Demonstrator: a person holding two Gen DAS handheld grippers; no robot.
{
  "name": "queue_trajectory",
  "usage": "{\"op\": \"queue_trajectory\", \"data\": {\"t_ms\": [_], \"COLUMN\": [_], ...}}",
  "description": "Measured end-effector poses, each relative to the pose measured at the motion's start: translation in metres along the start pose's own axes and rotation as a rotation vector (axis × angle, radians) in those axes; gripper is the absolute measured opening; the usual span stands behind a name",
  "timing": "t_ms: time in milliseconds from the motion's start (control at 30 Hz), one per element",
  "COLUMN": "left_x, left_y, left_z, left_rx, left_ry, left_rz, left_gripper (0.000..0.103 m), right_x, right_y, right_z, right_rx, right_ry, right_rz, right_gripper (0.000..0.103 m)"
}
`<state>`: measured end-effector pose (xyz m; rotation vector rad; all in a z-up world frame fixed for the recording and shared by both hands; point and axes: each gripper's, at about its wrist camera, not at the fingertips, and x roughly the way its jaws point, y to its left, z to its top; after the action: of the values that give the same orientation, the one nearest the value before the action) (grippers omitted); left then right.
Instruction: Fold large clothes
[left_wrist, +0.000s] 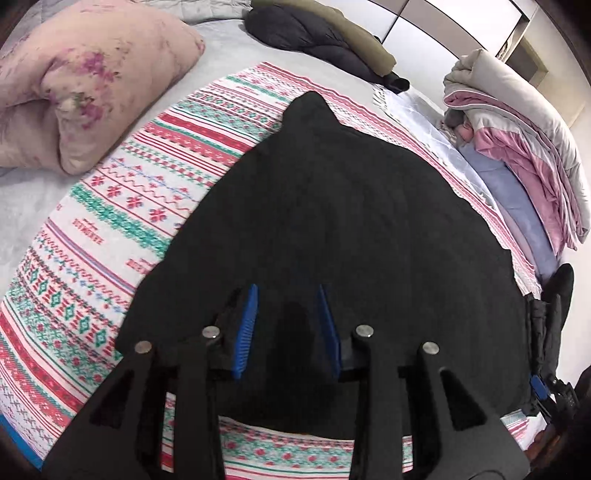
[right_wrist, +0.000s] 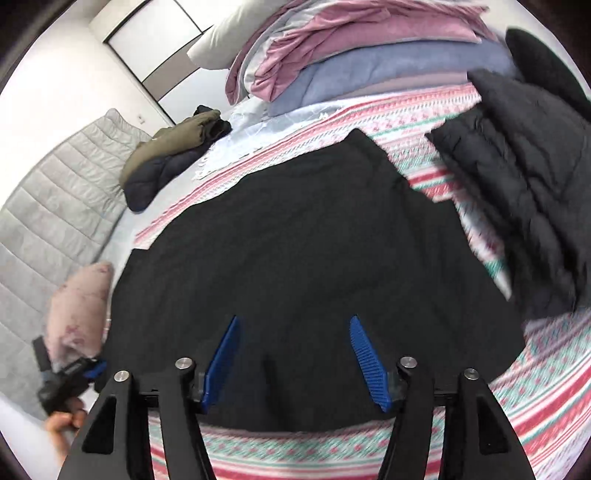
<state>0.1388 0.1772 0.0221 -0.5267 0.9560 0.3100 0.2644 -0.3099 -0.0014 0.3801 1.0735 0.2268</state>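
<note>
Both tools hang above the black garment (left_wrist: 332, 221) with nothing in them: the left tool (left_wrist: 288, 328) has its blue pads a modest way apart, the right tool (right_wrist: 295, 354) stands clearly wider, and only dark cloth shows below each gap, not between the pads. The garment lies spread flat on the patterned blanket (left_wrist: 110, 206) that covers the bed, one narrow end running away from the person and the near hem curving just ahead of the tools.

My reading is that a fold has been laid down and the next grasp is yet to be chosen. To do it well, each tool should come down on an edge or corner of the garment, not on its flat middle, and pinch only the black cloth so the blanket does not lift with it. Matching the two grasps along one edge would keep the fold line straight.

Around it, a dark puffer jacket (right_wrist: 524, 206) lies just beside the garment on the right, a pink flowered pillow (left_wrist: 85, 77) on the left, a stack of folded bedding (left_wrist: 517, 147) beyond, and an olive and navy jacket (right_wrist: 166, 158) farther off.
</note>
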Motion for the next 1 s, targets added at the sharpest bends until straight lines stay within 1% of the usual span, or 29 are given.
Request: {"op": "queue_trajectory", "data": {"t_ms": [33,100,167,233,267,333,400,433,500,600,633,667,700,733,800,833,867,900,933,967,1000], "left_x": [0.000,-0.005,-0.012,-0.010,-0.003,0.013,0.022,0.026,0.028,0.021,0.011,0.003,-0.010,-0.031,-0.052,-0.064,-0.068,-0.069,-0.066,-0.060,-0.051], "left_y": [0.004,0.006,0.002,-0.008,-0.011,-0.015,-0.019,-0.024,-0.029,-0.028,-0.028,-0.028,-0.030,-0.039,-0.056,-0.072,-0.081,-0.092,-0.105,-0.116,-0.125], "left_z": [-0.001,-0.006,-0.014,-0.018,-0.019,-0.021,-0.025,-0.028,-0.029,-0.020,-0.014,-0.012,-0.012,-0.013,-0.022,-0.031,-0.036,-0.044,-0.053,-0.059,-0.065], "left_rx": [-0.008,-0.006,0.037,0.114,0.140,0.159,0.185,0.215,0.241,0.207,0.176,0.162,0.149,0.152,0.193,0.222,0.234,0.244,0.248,0.244,0.242], "left_ry": [0.005,0.000,-0.023,-0.046,-0.044,-0.027,-0.038,-0.053,-0.058,-0.017,0.002,0.004,-0.005,-0.031,-0.052,-0.057,-0.055,-0.039,-0.001,0.030,0.055], "left_rz": [-0.011,-0.019,-0.004,0.044,0.078,0.118,0.155,0.185,0.213,0.209,0.201,0.190,0.158,0.099,0.021,-0.032,-0.063,-0.114,-0.184,-0.230,-0.251], "left_gripper": [0.035,0.035,0.035,0.035,0.035,0.035,0.035,0.035,0.036,0.035,0.035,0.035,0.035,0.035,0.037,0.043,0.051,0.053,0.053,0.053,0.053], "right_x": [0.003,0.013,0.029,0.045,0.053,0.066,0.077,0.081,0.086,0.086,0.082,0.075,0.066,0.054,0.021,0.008,-0.007,-0.013,-0.018,-0.018,-0.016], "right_y": [0.000,-0.004,-0.010,-0.014,-0.016,-0.017,-0.008,-0.002,0.008,0.013,0.014,0.015,0.018,0.018,0.019,0.017,0.015,0.011,0.005,-0.005,-0.011], "right_z": [-0.002,-0.006,-0.011,-0.016,-0.018,-0.016,-0.017,-0.020,-0.026,-0.029,-0.027,-0.024,-0.023,-0.021,-0.014,-0.012,-0.011,-0.012,-0.014,-0.015,-0.018], "right_rx": [0.010,0.036,0.054,0.041,0.036,0.028,-0.023,-0.062,-0.110,-0.128,-0.130,-0.135,-0.130,-0.117,-0.091,-0.080,-0.062,-0.047,-0.022,0.012,0.035], "right_ry": [0.014,0.037,0.076,0.129,0.147,0.161,0.164,0.158,0.133,0.109,0.113,0.124,0.128,0.123,0.061,0.031,-0.001,-0.012,-0.016,-0.013,-0.008], "right_rz": [-0.005,-0.053,-0.076,-0.088,-0.095,-0.110,-0.154,-0.187,-0.240,-0.255,-0.249,-0.242,-0.238,-0.232,-0.231,-0.251,-0.275,-0.282,-0.285,-0.284,-0.286], "right_gripper": [0.066,0.066,0.066,0.066,0.066,0.067,0.071,0.072,0.074,0.075,0.075,0.075,0.075,0.075,0.076,0.082,0.086,0.086,0.086,0.086,0.086]}}
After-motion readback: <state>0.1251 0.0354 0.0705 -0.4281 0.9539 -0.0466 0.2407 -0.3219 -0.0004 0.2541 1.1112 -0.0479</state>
